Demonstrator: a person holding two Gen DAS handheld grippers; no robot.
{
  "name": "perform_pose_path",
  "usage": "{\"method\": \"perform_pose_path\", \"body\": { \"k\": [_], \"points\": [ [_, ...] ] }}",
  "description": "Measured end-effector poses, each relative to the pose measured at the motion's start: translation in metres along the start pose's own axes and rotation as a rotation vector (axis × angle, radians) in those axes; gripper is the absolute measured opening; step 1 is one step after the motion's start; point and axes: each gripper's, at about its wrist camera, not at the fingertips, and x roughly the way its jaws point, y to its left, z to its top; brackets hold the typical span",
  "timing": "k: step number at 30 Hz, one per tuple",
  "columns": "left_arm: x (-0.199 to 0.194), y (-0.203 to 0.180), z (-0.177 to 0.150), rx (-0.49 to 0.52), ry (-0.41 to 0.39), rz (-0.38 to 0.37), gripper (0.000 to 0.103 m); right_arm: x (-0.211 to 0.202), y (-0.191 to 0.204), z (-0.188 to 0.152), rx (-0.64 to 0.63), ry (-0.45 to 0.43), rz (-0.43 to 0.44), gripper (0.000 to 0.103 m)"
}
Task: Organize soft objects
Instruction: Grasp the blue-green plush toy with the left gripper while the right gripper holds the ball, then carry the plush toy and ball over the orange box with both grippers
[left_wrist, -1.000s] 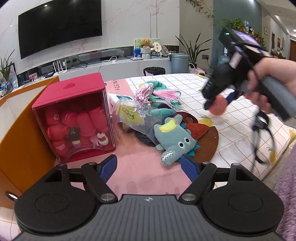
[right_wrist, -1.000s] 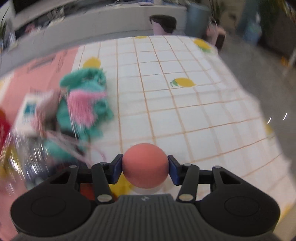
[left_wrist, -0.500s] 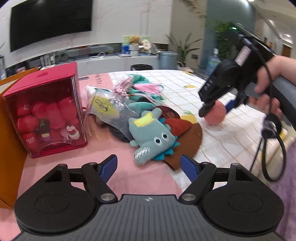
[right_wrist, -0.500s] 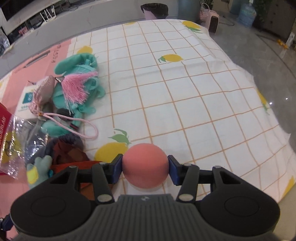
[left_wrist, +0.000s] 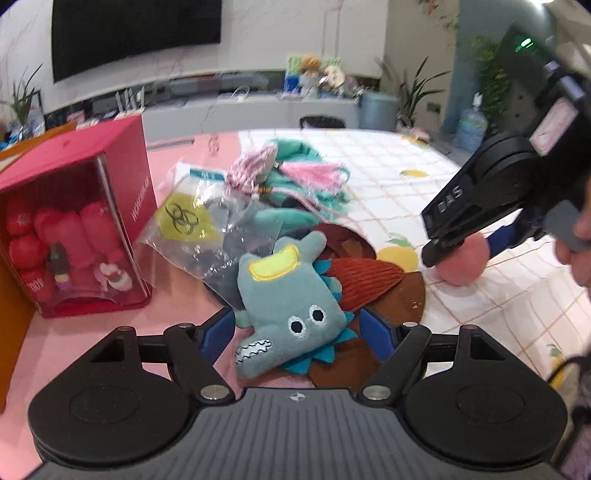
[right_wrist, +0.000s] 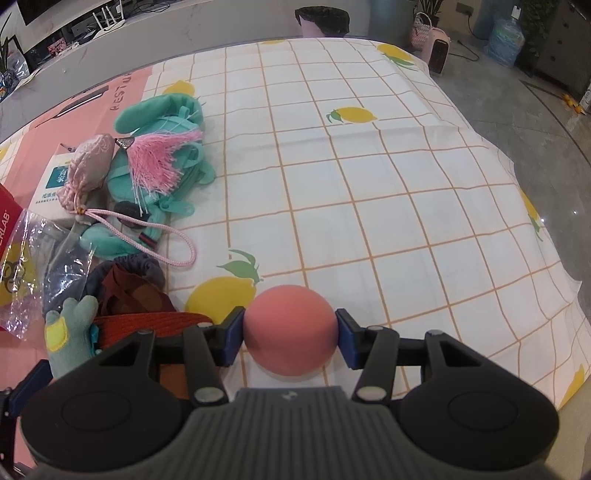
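A pink foam ball (right_wrist: 290, 328) sits between the blue pads of my right gripper (right_wrist: 290, 338), which is shut on it just above the lemon-print cloth (right_wrist: 369, 184). The left wrist view shows the same ball (left_wrist: 463, 260) under that gripper at the right. A grey-blue plush monster (left_wrist: 291, 299) lies on its back between the spread blue pads of my left gripper (left_wrist: 297, 330), which is open and does not press on it. Under the plush lie a rust-red corduroy piece (left_wrist: 364, 275) and brown fabric (left_wrist: 402, 301).
A red box of rolled towels (left_wrist: 74, 229) stands at the left on the pink mat. A clear plastic bag (left_wrist: 207, 229), a teal fabric pile (right_wrist: 162, 155) with a pink tassel (right_wrist: 159, 151) and a pink pouch (right_wrist: 88, 162) lie behind the plush.
My left gripper has moved forward and down, so the plush monster now lies between its open fingers. The right gripper has stayed shut on the pink ball, low over the cloth.
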Motion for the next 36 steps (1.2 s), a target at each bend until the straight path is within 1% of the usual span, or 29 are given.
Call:
{"method": "perform_pose_path", "body": {
  "k": [2, 4, 6, 7, 11, 13, 17, 20, 22, 24, 27, 29, 34, 36],
  "points": [
    [0.007, -0.004, 0.002, -0.015, 0.034, 0.023, 0.084, 0.000, 0.000, 0.000, -0.002, -0.003, 0.002, 0.052],
    [0.013, -0.005, 0.003, -0.026, 0.060, 0.032, 0.075, 0.001, -0.001, 0.000, -0.005, -0.005, 0.002, 0.052],
    [0.015, -0.005, 0.002, -0.042, 0.062, 0.043, 0.069, 0.001, -0.001, 0.001, -0.006, -0.007, 0.003, 0.052],
    [0.014, -0.004, 0.001, -0.045, 0.059, 0.036, 0.067, 0.001, -0.001, 0.001, -0.007, -0.008, 0.002, 0.052],
    [0.010, -0.003, 0.002, -0.038, 0.065, 0.030, 0.065, 0.003, 0.000, 0.001, -0.010, -0.002, 0.006, 0.052],
    [0.007, -0.004, 0.002, -0.035, 0.071, 0.039, 0.064, 0.004, 0.000, 0.001, -0.013, 0.003, 0.010, 0.052],
    [-0.004, -0.003, 0.004, -0.021, 0.064, 0.036, 0.064, 0.006, 0.001, 0.001, -0.017, 0.010, 0.015, 0.052],
    [-0.024, 0.005, 0.007, -0.017, 0.018, -0.010, 0.064, 0.005, 0.001, 0.001, -0.012, 0.006, 0.017, 0.051],
    [-0.045, 0.014, 0.011, -0.016, -0.032, -0.026, 0.064, 0.003, 0.000, 0.000, -0.011, 0.000, 0.010, 0.051],
    [-0.060, 0.021, 0.016, -0.016, -0.061, -0.038, 0.064, 0.001, 0.000, -0.001, -0.007, -0.010, 0.000, 0.051],
    [-0.082, 0.030, 0.021, -0.024, -0.095, -0.048, 0.064, -0.005, -0.004, -0.002, 0.012, -0.029, 0.012, 0.051],
    [-0.092, 0.033, 0.025, -0.022, -0.105, -0.040, 0.064, -0.010, -0.006, -0.002, 0.025, -0.041, 0.014, 0.051],
    [-0.106, 0.026, 0.027, 0.050, -0.122, 0.040, 0.064, -0.020, -0.005, -0.001, 0.022, -0.080, -0.002, 0.051],
    [-0.108, 0.025, 0.027, 0.052, -0.130, 0.045, 0.064, -0.022, -0.002, 0.000, 0.017, -0.084, -0.002, 0.051]
  ]
}}
